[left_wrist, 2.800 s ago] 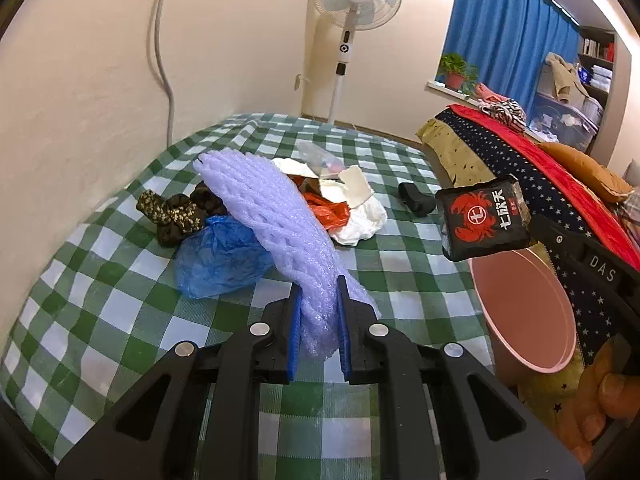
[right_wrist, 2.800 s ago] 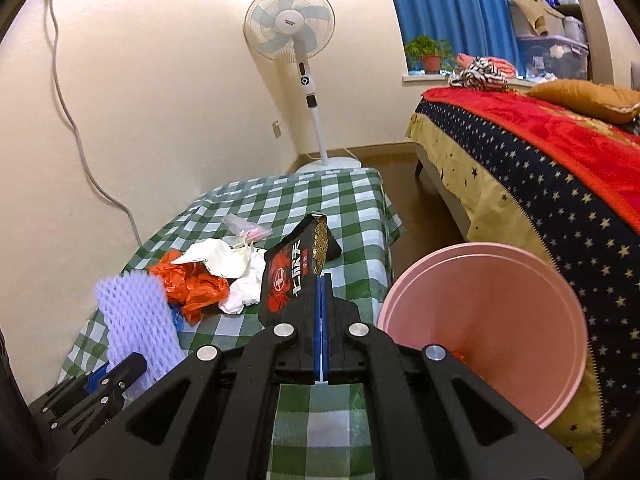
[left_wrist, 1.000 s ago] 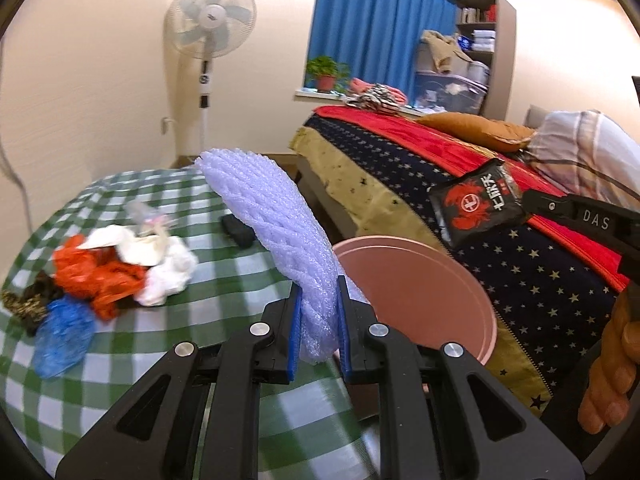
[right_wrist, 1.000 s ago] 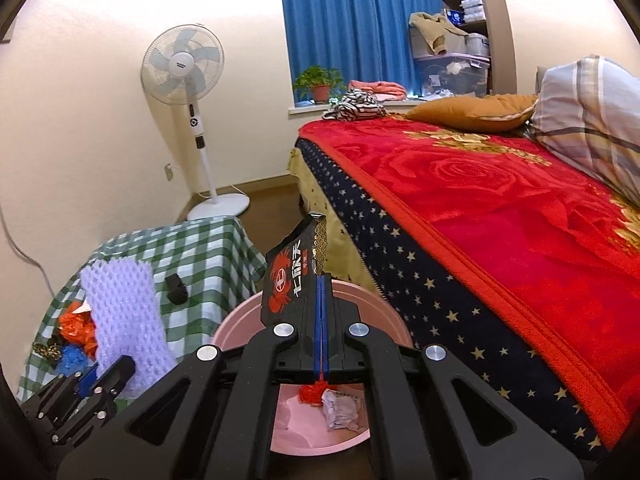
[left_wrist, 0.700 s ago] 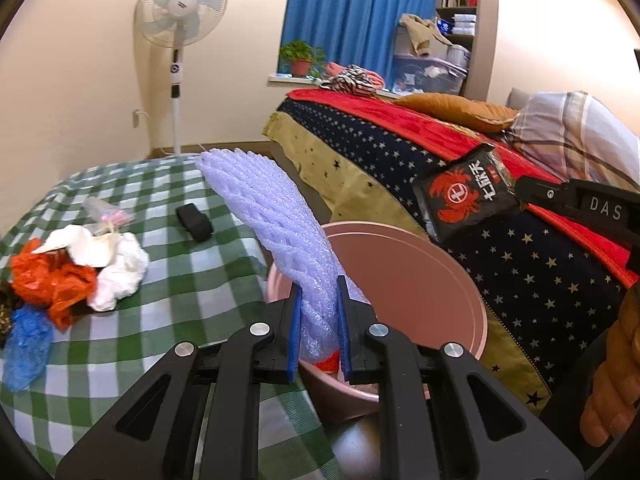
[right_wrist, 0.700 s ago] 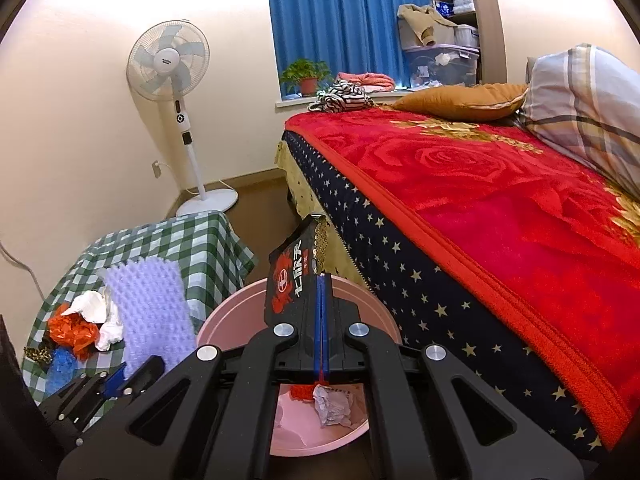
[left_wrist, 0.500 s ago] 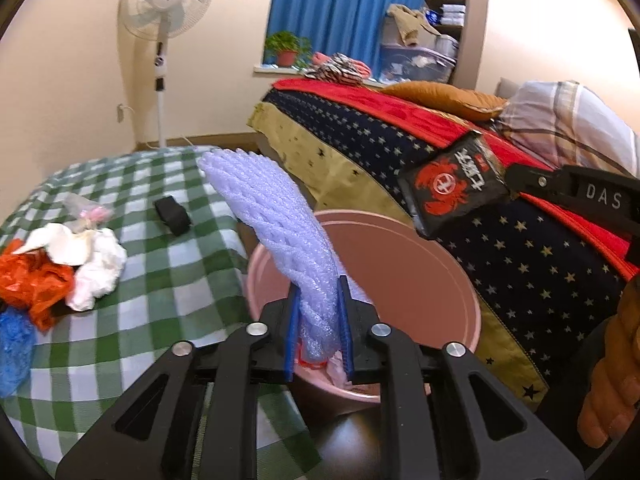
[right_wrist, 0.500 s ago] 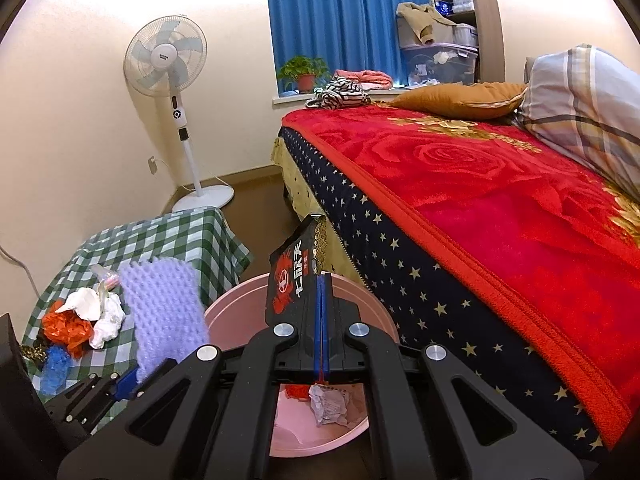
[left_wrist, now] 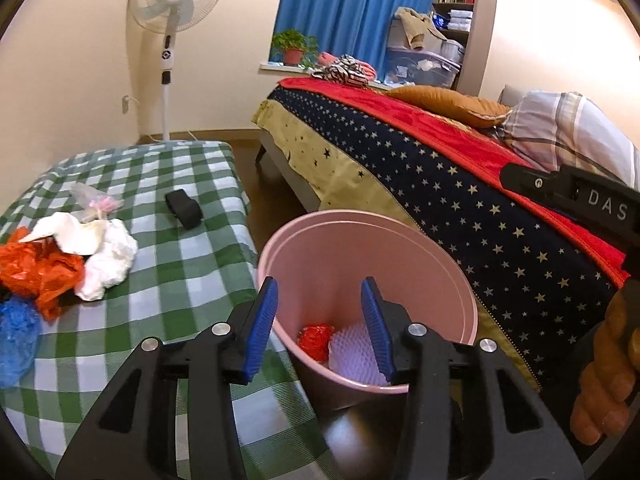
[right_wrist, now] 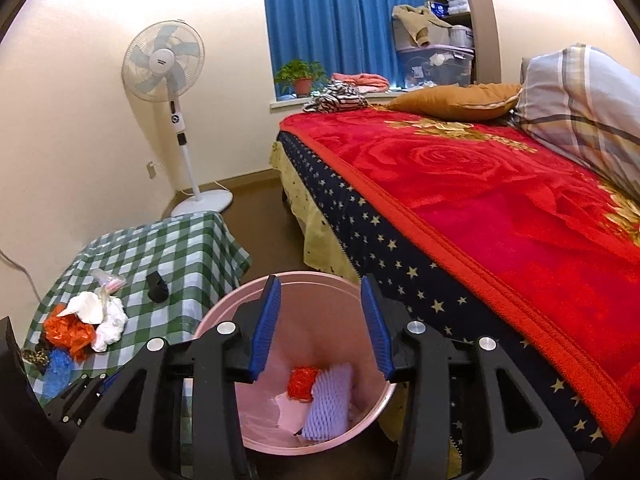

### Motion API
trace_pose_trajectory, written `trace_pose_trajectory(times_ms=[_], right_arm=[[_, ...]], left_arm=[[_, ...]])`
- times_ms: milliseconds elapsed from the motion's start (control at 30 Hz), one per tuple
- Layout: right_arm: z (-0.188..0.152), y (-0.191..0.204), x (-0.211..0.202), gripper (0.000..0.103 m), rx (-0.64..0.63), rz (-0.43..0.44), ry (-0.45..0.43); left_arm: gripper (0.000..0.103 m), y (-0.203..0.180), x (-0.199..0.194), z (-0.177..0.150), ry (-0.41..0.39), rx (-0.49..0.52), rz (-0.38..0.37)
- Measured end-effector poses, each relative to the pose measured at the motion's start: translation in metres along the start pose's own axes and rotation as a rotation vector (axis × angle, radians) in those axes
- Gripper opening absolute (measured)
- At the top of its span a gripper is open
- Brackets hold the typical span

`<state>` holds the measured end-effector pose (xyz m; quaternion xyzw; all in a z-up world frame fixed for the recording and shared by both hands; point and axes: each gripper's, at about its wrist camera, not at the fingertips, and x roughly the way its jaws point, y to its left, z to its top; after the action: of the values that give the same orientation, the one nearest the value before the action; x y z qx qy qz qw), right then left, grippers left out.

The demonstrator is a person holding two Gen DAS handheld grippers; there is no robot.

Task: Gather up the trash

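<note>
A pink bin (left_wrist: 360, 240) stands on the floor between the checked table and the bed; it also shows in the right wrist view (right_wrist: 320, 280). The purple foam net (right_wrist: 328, 404) lies inside it beside a red crumpled wrapper (right_wrist: 301, 383); the net also shows in the left wrist view (left_wrist: 352, 350). My left gripper (left_wrist: 320, 328) is open and empty above the bin's near rim. My right gripper (right_wrist: 320, 326) is open and empty above the bin. The black snack packet is hidden from view.
On the green checked table (left_wrist: 168, 276) lie white crumpled paper (left_wrist: 106, 258), an orange plastic bag (left_wrist: 36, 268), a blue bag (left_wrist: 16, 340), a clear wrapper (left_wrist: 94, 200) and a small black object (left_wrist: 183, 208). A bed with a red blanket (right_wrist: 480, 208) stands right. A fan (right_wrist: 164, 64) stands behind.
Both grippers have opened. The purple foam net has dropped from my left gripper into the bin. The black snack packet has left my right gripper.
</note>
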<state>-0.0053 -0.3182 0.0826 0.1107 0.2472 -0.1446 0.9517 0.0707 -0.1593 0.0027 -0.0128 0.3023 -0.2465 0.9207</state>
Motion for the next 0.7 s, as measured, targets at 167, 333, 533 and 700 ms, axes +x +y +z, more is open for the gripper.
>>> trace_pose_trajectory(times_ms=[167,333,533,700], right_arm=[[0.0,0.014,-0.013,0.043,-0.03,0.054,-0.032],[-0.001,0.027,-0.024,0.043,-0.055,0.093,-0.053],[-0.003,0.037,-0.027,0.043,-0.055,0.129,-0.051],[-0.005,0.05,-0.025,0.043,-0.059,0.163,-0.048]], left_arm=[[0.043,0.022,-0.018,0.003,-0.032,-0.039,0.037],[0.043,0.043,-0.034,0.003,-0.065,-0.082,0.089],[0.043,0.067,-0.048,0.0,-0.087,-0.129,0.151],[0.043,0.083,-0.057,-0.002,-0.103,-0.157,0.196]])
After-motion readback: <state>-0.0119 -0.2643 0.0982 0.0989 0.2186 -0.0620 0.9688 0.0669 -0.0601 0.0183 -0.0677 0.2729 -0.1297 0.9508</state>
